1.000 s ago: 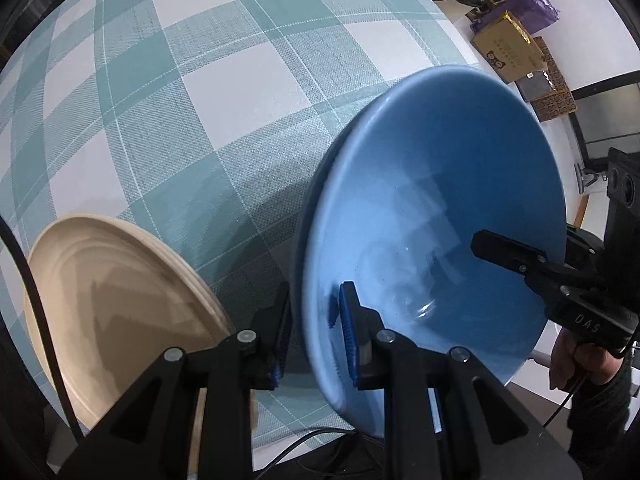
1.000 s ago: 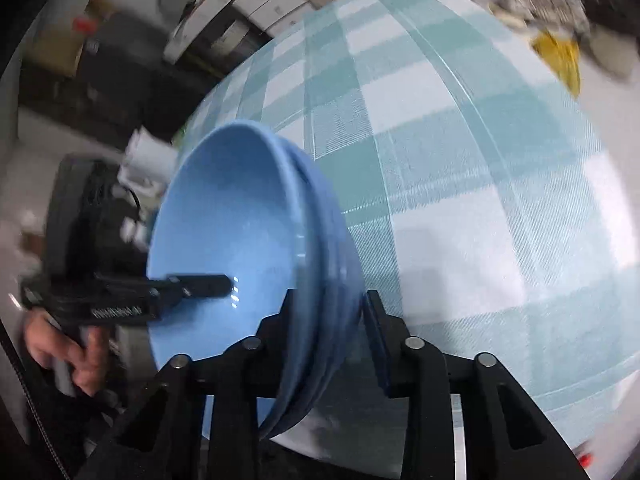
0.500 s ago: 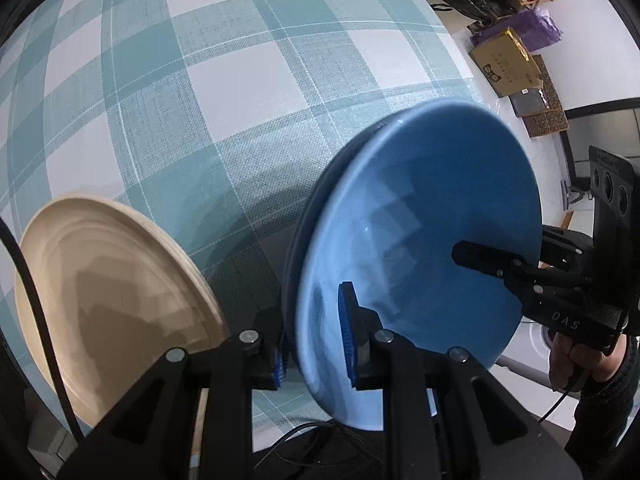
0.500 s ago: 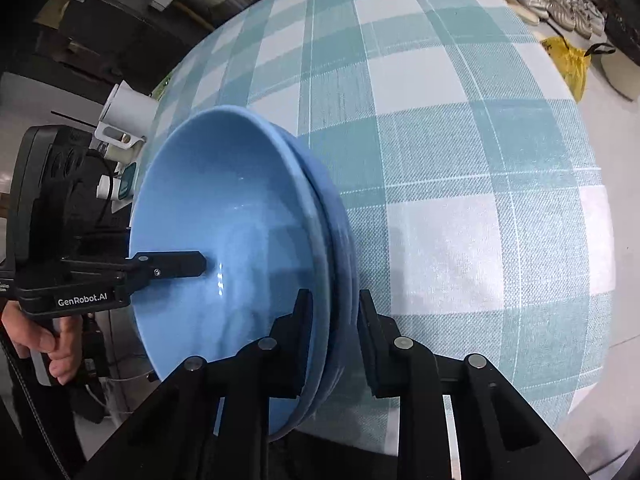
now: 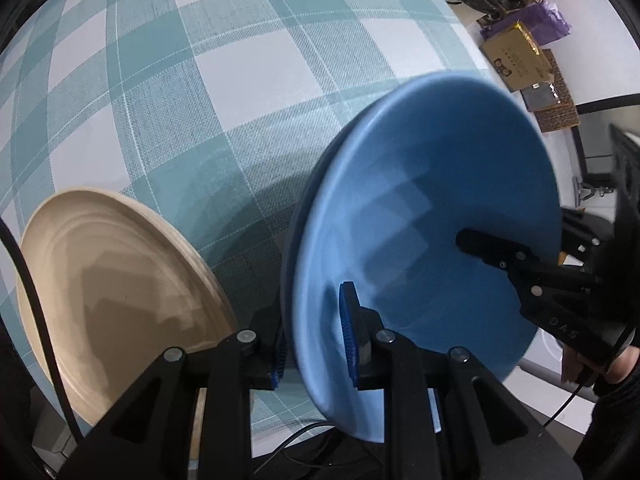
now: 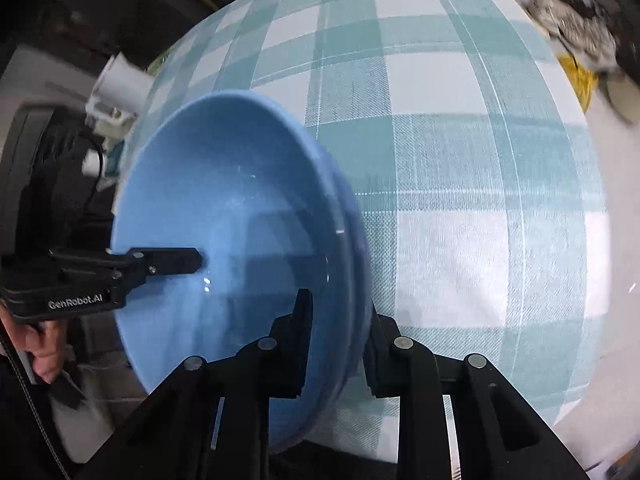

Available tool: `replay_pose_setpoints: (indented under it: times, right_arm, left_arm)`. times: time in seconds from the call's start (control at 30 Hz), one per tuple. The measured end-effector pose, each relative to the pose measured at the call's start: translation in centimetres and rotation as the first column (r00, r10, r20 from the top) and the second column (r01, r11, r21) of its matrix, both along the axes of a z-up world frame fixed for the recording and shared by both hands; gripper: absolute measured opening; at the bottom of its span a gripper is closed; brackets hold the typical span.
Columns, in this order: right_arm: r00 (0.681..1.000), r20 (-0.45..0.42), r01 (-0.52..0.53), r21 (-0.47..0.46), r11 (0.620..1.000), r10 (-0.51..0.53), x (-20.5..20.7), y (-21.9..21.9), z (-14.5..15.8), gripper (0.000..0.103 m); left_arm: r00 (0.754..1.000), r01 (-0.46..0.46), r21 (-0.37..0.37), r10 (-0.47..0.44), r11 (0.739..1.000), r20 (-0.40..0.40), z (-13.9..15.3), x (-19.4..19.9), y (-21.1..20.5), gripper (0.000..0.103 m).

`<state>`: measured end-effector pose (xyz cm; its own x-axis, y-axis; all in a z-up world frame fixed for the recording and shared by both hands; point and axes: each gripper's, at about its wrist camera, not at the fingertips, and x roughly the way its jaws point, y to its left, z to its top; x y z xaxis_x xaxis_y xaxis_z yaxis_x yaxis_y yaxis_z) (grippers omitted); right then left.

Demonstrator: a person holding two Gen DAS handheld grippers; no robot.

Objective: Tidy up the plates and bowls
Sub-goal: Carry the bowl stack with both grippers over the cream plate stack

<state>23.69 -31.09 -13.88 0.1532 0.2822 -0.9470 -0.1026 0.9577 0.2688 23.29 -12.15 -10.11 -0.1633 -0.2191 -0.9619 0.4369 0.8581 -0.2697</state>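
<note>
Fingers: left gripper (image 5: 316, 332) pinches near rim of stacked glossy blue ceramic bowls (image 5: 432, 216) | right gripper (image 6: 338, 340), just tightened, clamps opposite rim | bowls held tilted above teal-checked tablecloth (image 5: 200, 80) | round beige plate (image 5: 112, 288) lies left, likely destination.

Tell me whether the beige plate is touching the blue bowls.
Apart. The left wrist view shows a strip of checked tablecloth between the beige plate and the blue bowls.
</note>
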Motion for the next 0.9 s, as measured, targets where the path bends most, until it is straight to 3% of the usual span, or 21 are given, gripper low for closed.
replay_pose_setpoints:
  times: [0.07,0.23,0.3,0.37,0.4,0.43,0.53,0.63,0.8,0.9]
  right_arm:
    - [0.999,0.026,-0.038,-0.076,0.996,0.04,-0.2,0.6,0.0,0.023]
    - [0.991,0.101,-0.068,-0.161,0.985,0.085,-0.4,0.9,1.1,0.025]
    - [0.991,0.093,-0.083,-0.179,0.98,0.101,-0.1,0.9,1.4,0.027]
    - [0.994,0.046,-0.09,-0.181,0.979,0.099,0.5,0.7,1.3,0.034]
    - [0.995,0.034,-0.091,-0.183,0.979,0.099,0.7,0.6,1.3,0.047]
    - [0.995,0.029,-0.092,-0.193,0.977,0.099,0.8,0.6,1.4,0.053]
    - [0.994,0.051,-0.089,-0.197,0.976,0.101,0.8,0.4,2.1,0.053]
    - [0.989,0.078,-0.117,-0.14,0.983,0.129,0.8,0.8,2.5,0.053]
    - [0.981,0.145,-0.094,-0.239,0.966,0.131,0.3,1.0,3.4,0.052]
    - [0.986,0.131,-0.075,-0.203,0.976,0.103,0.8,0.7,3.3,0.048]
  left_arm:
    - [1.0,0.0,0.007,0.0,1.0,0.01,-0.1,-0.1,0.1,0.02]
    - [1.0,0.006,0.004,-0.006,1.0,0.026,0.2,-0.4,0.2,0.02]
    - [0.999,0.01,0.008,-0.01,1.0,0.032,0.2,-0.4,0.3,0.02]
    - [0.999,0.01,0.011,-0.011,1.0,0.039,0.2,-0.5,0.2,0.02]
    - [0.999,0.011,0.012,-0.011,1.0,0.04,0.2,-0.5,0.1,0.02]
    - [0.999,0.011,0.011,-0.012,1.0,0.04,0.2,-0.5,0.2,0.02]
    - [0.999,0.009,0.01,-0.01,1.0,0.043,0.4,-1.0,0.4,0.02]
    - [0.999,0.007,0.01,-0.007,1.0,0.044,0.7,-1.2,0.7,0.02]
    - [0.999,0.006,0.012,-0.007,1.0,0.047,0.7,-1.3,0.7,0.02]
    - [0.999,0.003,0.012,-0.003,1.0,0.047,0.8,-1.4,0.7,0.02]
